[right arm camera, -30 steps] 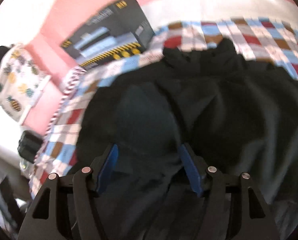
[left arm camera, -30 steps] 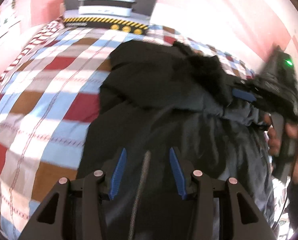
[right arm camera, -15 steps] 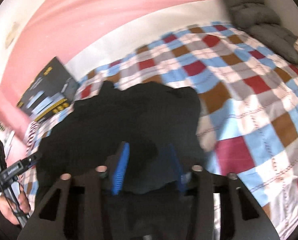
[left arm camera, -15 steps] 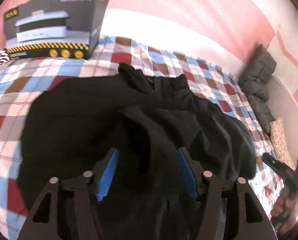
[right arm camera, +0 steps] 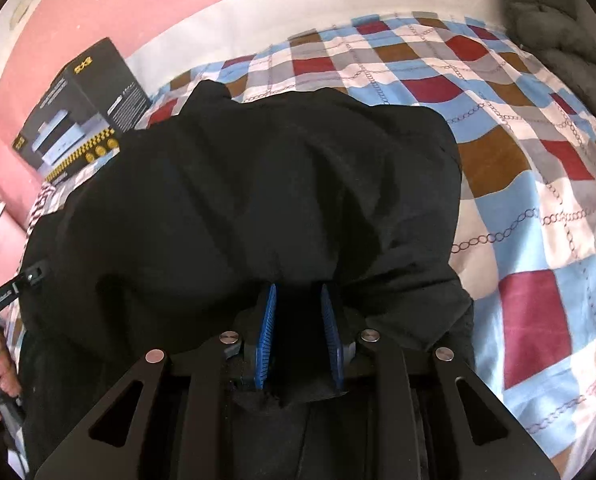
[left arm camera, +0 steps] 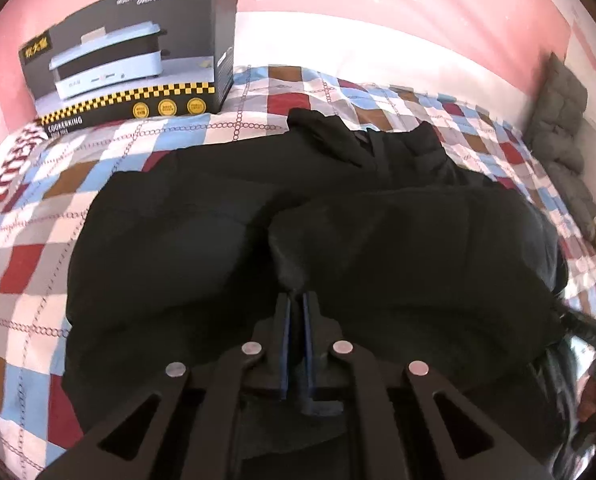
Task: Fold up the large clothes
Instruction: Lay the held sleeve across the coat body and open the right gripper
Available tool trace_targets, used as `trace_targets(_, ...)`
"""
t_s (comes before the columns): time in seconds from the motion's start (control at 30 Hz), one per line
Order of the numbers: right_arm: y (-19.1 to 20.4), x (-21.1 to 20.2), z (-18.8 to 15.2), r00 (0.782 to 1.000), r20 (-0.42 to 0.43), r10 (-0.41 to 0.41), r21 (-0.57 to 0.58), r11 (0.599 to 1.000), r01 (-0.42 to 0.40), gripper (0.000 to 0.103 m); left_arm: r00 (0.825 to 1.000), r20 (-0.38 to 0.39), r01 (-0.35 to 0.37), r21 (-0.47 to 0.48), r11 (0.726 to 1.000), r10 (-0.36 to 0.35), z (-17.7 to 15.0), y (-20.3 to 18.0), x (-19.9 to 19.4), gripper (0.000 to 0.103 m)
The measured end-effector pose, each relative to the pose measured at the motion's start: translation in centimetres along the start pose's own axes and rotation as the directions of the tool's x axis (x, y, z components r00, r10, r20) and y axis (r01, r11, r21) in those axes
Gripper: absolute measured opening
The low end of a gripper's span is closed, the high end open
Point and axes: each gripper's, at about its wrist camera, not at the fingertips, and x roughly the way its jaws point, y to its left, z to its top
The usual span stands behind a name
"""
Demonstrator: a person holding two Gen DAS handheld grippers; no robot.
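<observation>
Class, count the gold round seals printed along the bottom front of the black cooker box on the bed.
3, in a row on the box front, under the yellow checkered band: left, middle, right. The box's other faces are largely hidden.

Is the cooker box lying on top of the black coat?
No, the cooker box stands on the checked bedspread beyond the black coat.

The black coat [left arm camera: 225, 248] bulks over the middle and lower frame in both views. A box [left arm camera: 137, 52] stands at the upper left against the pink wall, and grey cushions [left arm camera: 562, 128] line the right edge. Bare checked quilt [right arm camera: 538, 184] lies open at right in the right view, and at left in the left view.
</observation>
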Motion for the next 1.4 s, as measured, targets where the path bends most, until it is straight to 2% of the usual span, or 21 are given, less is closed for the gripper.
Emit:
trace_targets(0.1, -0.8, -2.7, 0.5, 0.998, 0.063, 0.016, 0.002, 1.0, -0.016, 0.025, 0.999, 0.031, 0.016, -0.017, 1.0, -0.016, 0.2, 0.6, -1.3, 0.007)
trace_targets(0.2, -2.5, -5.5, 1.9, 0.989, 0.15, -0.012, 0.023, 1.0, 0.008, 0.025, 0.996, 0.081, -0.025, -0.048, 0.999, 0.029, 0.5, 2.0, -3.3, 0.006)
trace_targets(0.27, -3.3, -5.4, 3.0, 0.988, 0.155, -0.027, 0.038, 0.999, 0.022, 0.025, 0.995, 0.099, -0.02, -0.111, 0.994, 0.031, 1.1, 3.1, -4.3, 0.006)
trace_targets(0.33, -3.5, -4.3, 4.0, 0.988, 0.148, -0.038, 0.035, 0.999, 0.033, 0.025, 0.993, 0.118, 0.032, -0.153, 0.988, -0.014, 1.9, 3.1, -4.8, 0.006)
trace_targets(0.43, -3.1, -1.1, 5.2, 0.995, 0.102, -0.02, 0.044, 0.999, 0.015, 0.025, 0.988, 0.143, 0.063, -0.063, 0.996, -0.053, 3.1, -0.4, -4.8, 0.007)
trace_targets(0.5, -2.8, 1.2, 5.2, 0.998, 0.057, -0.033, 0.031, 0.999, 0.031, 0.025, 0.989, 0.13, 0.065, 0.004, 0.998, -0.065, 3.4, -2.6, -3.3, 0.007)
trace_targets(0.57, -2.3, 3.8, 4.6, 0.997, 0.029, -0.071, -0.001, 0.998, 0.071, 0.025, 0.997, 0.078, 0.006, 0.037, 0.999, -0.009, 3.1, -3.7, 0.3, 0.008)
trace_targets(0.63, -2.1, 4.2, 4.2, 0.995, 0.052, -0.082, -0.017, 0.996, 0.083, 0.025, 0.999, 0.007, -0.032, 0.024, 0.999, 0.032, 2.2, -2.9, 4.2, 0.009)
trace_targets(0.73, -2.4, 4.0, 4.2, 0.996, 0.051, -0.069, -0.024, 0.997, 0.07, 0.025, 0.998, 0.04, -0.043, 0.02, 0.999, 0.042, 1.5, -1.6, 6.0, 0.005)
trace_targets(0.83, -2.2, 2.9, 4.4, 0.996, 0.035, -0.088, -0.045, 0.995, 0.089, 0.025, 0.998, 0.026, -0.056, 0.031, 0.998, 0.056, 1.9, -1.7, 5.4, 0.005)
trace_targets(0.93, -2.0, -0.3, 3.7, 0.993, 0.098, -0.071, -0.039, 0.996, 0.075, 0.025, 0.997, 0.043, -0.072, 0.029, 0.997, 0.071, 1.4, -1.4, 2.8, 0.005)
trace_targets(1.03, -1.9, -3.0, 1.5, 0.99, 0.139, -0.037, -0.044, 0.998, 0.044, 0.025, 0.994, 0.092, -0.067, 0.008, 0.998, 0.066, -0.1, 0.0, 0.1, 0.005)
trace_targets(1.1, -1.6, -2.5, 0.3, 0.993, 0.11, -0.049, -0.069, 0.996, 0.057, 0.025, 0.994, 0.065, -0.093, 0.019, 0.996, 0.091, -1.2, 0.6, 0.7, 0.005)
trace_targets(1.13, -1.6, -1.5, -0.3, 0.995, 0.076, -0.067, -0.086, 0.994, 0.073, 0.025, 0.993, 0.019, -0.115, 0.026, 0.993, 0.115, -1.8, 0.9, 2.0, 0.005)
trace_targets(1.2, -1.3, 0.3, -0.8, 0.995, 0.038, -0.092, -0.113, 0.989, 0.096, 0.025, 0.995, -0.009, -0.101, 0.022, 0.995, 0.102, -2.3, 1.4, 3.2, 0.005)
trace_targets(1.3, -0.8, 0.1, -0.4, 0.992, 0.026, -0.124, -0.111, 0.986, 0.126, 0.024, 0.993, -0.021, -0.118, 0.022, 0.993, 0.118, -1.9, 1.1, 2.4, 0.005)
trace_targets(1.4, -0.3, -2.4, -0.4, 0.993, 0.025, -0.116, -0.097, 0.988, 0.118, 0.025, 0.995, -0.028, -0.092, -0.002, 0.996, 0.092, -2.2, 1.4, 0.1, 0.005)
